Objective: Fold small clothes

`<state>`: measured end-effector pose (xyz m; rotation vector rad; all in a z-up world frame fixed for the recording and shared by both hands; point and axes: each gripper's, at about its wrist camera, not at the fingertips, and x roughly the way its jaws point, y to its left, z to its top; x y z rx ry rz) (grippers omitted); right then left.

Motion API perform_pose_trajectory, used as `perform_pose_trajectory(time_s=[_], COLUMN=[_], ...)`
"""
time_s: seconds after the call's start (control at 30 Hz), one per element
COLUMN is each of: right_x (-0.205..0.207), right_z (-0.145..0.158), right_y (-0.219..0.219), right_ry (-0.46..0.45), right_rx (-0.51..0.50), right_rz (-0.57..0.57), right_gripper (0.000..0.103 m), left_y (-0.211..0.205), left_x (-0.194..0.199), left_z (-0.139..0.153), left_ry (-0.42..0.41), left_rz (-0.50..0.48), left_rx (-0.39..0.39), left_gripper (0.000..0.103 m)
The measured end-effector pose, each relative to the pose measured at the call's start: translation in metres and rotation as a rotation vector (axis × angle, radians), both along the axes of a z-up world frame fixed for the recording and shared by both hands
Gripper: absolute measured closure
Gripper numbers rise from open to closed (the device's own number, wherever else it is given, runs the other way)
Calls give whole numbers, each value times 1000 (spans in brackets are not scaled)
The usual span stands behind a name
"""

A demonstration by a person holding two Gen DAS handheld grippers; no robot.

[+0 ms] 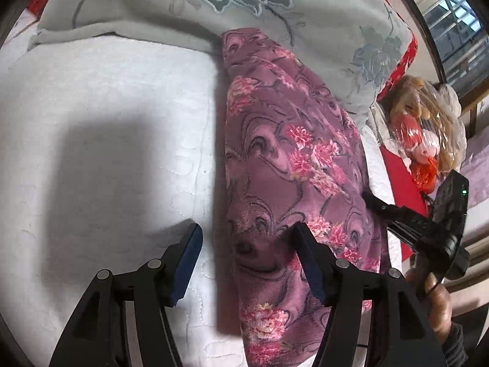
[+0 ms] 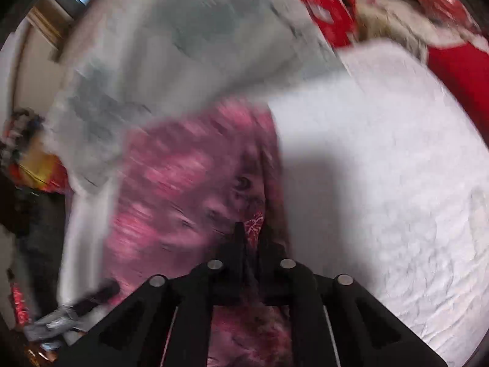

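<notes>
Pinching purple garment [image 2: 189, 183], right tongs [image 2: 252, 232]; left tongs [image 1: 247, 238] spread

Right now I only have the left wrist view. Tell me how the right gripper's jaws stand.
Observer: The right gripper is shut, with a fold of the purple floral garment pinched between its fingers.
Operator: Give me what lies on that gripper's right side.
Observer: In the right wrist view, only white bedspread shows there. The garment lies to the left and runs back beneath the gripper.
Operator: Report anything unclear.
Observer: The garment's far end is blurred where it meets the grey floral blanket.
</notes>
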<state>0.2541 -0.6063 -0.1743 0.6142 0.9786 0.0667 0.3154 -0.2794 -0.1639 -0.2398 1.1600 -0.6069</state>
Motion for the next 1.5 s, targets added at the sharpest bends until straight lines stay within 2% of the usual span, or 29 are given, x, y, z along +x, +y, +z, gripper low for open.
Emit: perform_pose_trajectory(time_s=[0.13, 0.17, 0.2, 0.23, 0.27, 0.33, 0.4, 0.47, 0.53, 0.57, 0.63, 0.7, 0.77, 0.87, 0.93, 1.0, 1.03, 1.07, 1.13, 1.27, 1.43, 1.5], right_x=[-38, -50, -63, -67, -68, -77, -97, -104, -99, -96, -90, -83, -73, -48, -35, -25, -27, -30, -23, -4, 40, 63], right_z=[16, 16, 14, 10, 5, 2, 14, 9, -12, -14, 2, 23, 42, 48, 34, 4, -2, 0, 8, 30, 39, 34], right_y=[-14, -16, -16, -12, -5, 1, 2, -3, -2, 0, 4, 7, 12, 25, 36, 42, 43, 41, 43, 38, 18, 14], right_ry=[-72, -80, -69, -41, -14, 3, -81, -85, 17, 31, 25, -34, -118, -175, -147, -48, -75, -91, -54, -93, -141, -142], right_rx=[127, 142, 142, 137, 136, 125, 95, 113, 118, 102, 38, -14, -20, 1, -38, -48, -41, -38, -51, -112, -18, -1], right_rz=[-97, -106, -112, -106, -93, -60, -67, -113, -112, -107, -113, -136, -133, -109, -95, -65, -81, -97, -85, -52, -104, -112], right_gripper=[79, 71, 61, 60, 61, 97, 96, 97, 96, 96, 90, 89, 87, 77, 77, 78, 79, 79, 78, 74, 74, 74], left_y=[0, 1, 1, 2, 2, 3, 4, 6, 9, 10, 16, 21, 23, 21, 21, 21, 22, 22, 22, 22, 23, 19], left_x=[0, 1, 1, 1, 2, 1, 2, 4, 7, 7, 7, 8, 9, 13, 14, 13, 13, 13, 15, 17, 21, 24], left_z=[2, 2, 2, 3, 4, 4, 4, 3, 2, 4, 12, 21, 25, 19, 15, 15, 15, 15, 15, 15, 15, 9], left_ry=[6, 15, 20, 20, 20, 21, 26, 41, 57, 56, 29, -15, -56, -64, -46, -39, -41, -42, -43, -38, -61, -51], left_rz=[-5, -2, -1, -3, -4, -7, -12, -12, -8, -9, 2, 25, 40, 46, 49, 45, 47, 47, 49, 54, 69, 66], left_rx=[0, -7, -8, -7, -6, -5, -8, -19, -29, -30, -43, -59, -39, 14, 6, -3, 1, 3, 3, -28, -73, -43], left_gripper=[41, 41, 41, 41, 41, 42, 42, 42, 42, 43, 44, 44, 44, 44, 44, 43, 41, 41, 41, 44, 44, 44])
